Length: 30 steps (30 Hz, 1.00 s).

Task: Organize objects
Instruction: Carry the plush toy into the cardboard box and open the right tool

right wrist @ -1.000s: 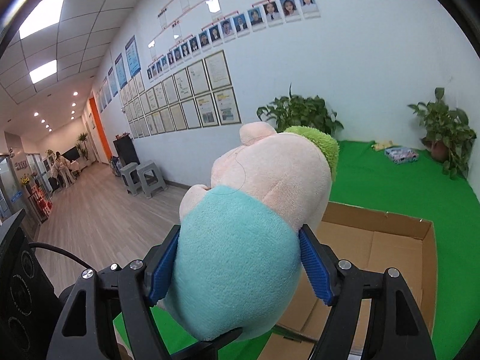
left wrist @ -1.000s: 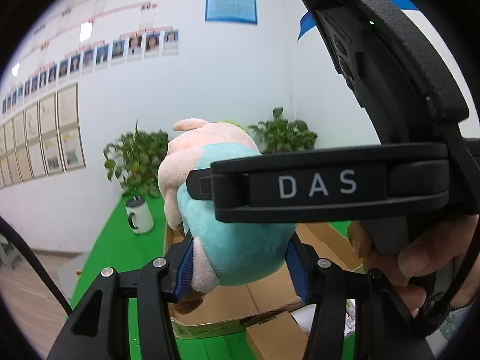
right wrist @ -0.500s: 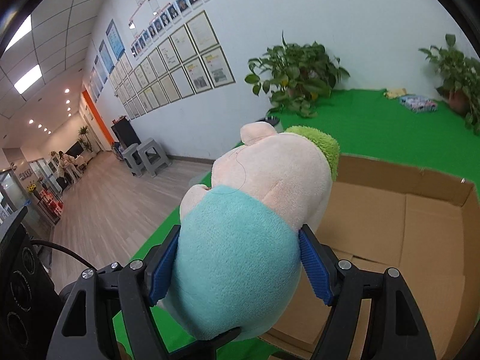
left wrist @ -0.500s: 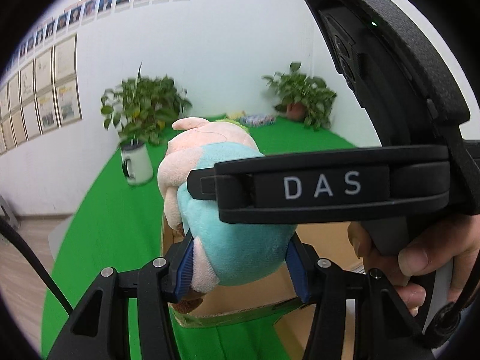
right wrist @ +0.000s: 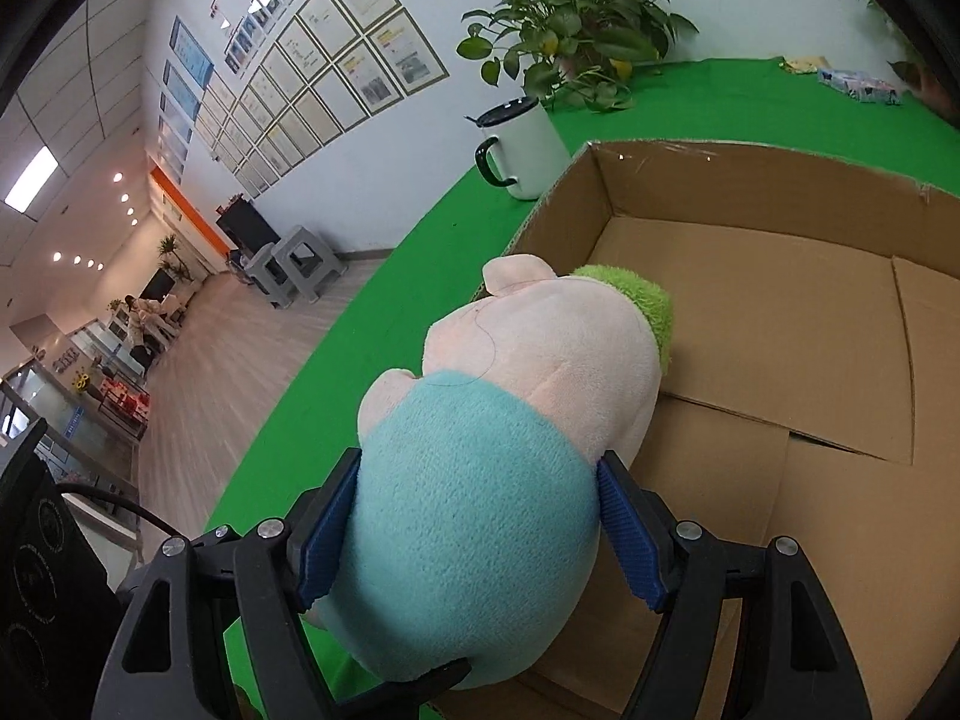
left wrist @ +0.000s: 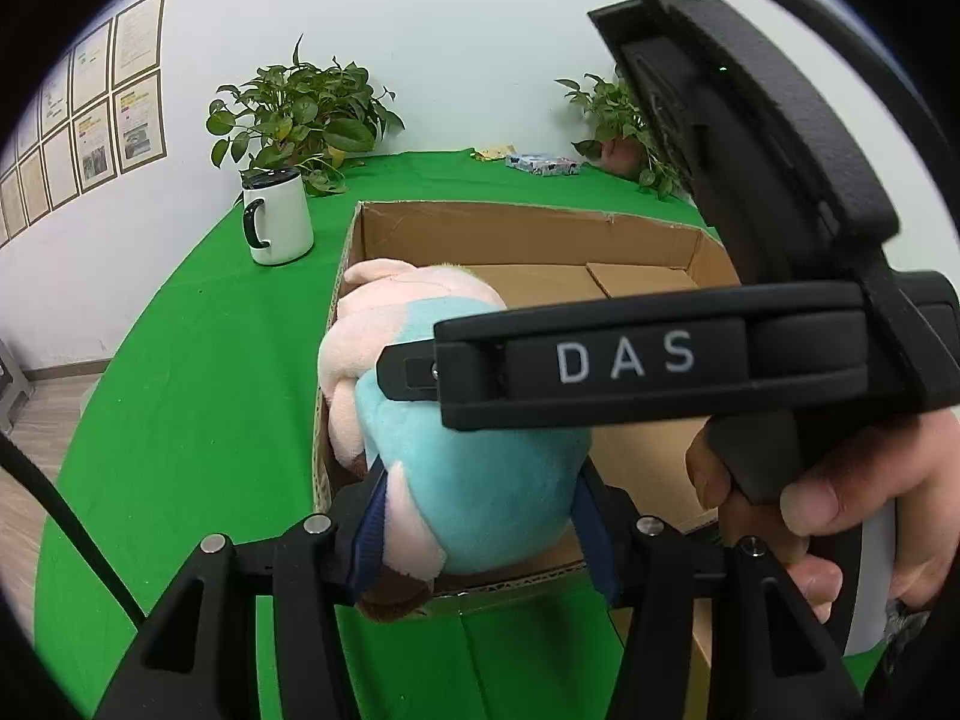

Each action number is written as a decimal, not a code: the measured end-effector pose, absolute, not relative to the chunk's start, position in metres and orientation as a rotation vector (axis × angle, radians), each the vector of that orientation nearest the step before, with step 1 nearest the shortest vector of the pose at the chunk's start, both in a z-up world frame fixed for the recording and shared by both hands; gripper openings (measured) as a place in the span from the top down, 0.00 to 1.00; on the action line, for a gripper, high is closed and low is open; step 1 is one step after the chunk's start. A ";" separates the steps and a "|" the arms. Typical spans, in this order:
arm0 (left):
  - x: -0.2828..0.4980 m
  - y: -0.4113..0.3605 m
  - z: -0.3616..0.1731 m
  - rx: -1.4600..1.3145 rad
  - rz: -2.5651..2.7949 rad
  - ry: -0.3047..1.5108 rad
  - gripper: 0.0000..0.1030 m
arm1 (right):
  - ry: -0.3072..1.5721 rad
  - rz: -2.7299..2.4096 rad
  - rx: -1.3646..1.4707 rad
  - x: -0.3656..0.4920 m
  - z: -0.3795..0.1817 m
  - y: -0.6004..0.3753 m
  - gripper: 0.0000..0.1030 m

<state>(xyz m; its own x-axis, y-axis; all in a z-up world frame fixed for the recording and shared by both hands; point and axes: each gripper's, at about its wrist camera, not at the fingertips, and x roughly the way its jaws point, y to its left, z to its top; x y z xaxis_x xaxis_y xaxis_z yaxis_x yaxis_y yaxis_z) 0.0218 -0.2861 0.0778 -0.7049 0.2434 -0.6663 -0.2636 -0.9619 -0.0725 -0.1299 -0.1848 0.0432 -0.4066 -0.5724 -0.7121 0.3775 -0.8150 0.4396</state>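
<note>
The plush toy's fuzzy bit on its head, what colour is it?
Bright green on the plush toy; the right wrist view shows it best.

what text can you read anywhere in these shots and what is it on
"DAS": white letters on the black bar of the right claw, seen from the left wrist camera.
Framed sheets on the wall: print too small to read.
Flat packets at the far edge of the green cloth: pattern too blurred to read.
White mug, cardboard box, plush toy: no lettering visible.

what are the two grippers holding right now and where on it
Both hold one plush toy. The right gripper clamps the sides of its teal body; the left gripper clamps the same teal end, lower down, over the cardboard box.
</note>
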 end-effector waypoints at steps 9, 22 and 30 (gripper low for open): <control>0.029 -0.327 0.101 -1.002 2.725 -0.061 0.42 | -0.225 -2.259 1.270 -0.124 0.046 -0.194 0.28; 0.028 -0.349 0.077 -1.140 2.617 -0.243 0.52 | -0.463 -2.270 1.153 -0.069 0.105 -0.134 0.11; 0.020 -0.363 0.074 -1.147 2.627 -0.304 0.77 | -0.269 -2.872 1.006 0.045 0.130 0.000 0.06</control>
<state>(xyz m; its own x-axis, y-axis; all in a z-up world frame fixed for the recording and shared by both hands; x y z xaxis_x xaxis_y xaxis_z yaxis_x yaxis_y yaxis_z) 0.0201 -0.3632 0.0740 -0.6554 0.3158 -0.6861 -0.1507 -0.9448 -0.2909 0.0446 -0.0004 0.1302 -0.7800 -0.1390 -0.6101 0.0231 -0.9807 0.1939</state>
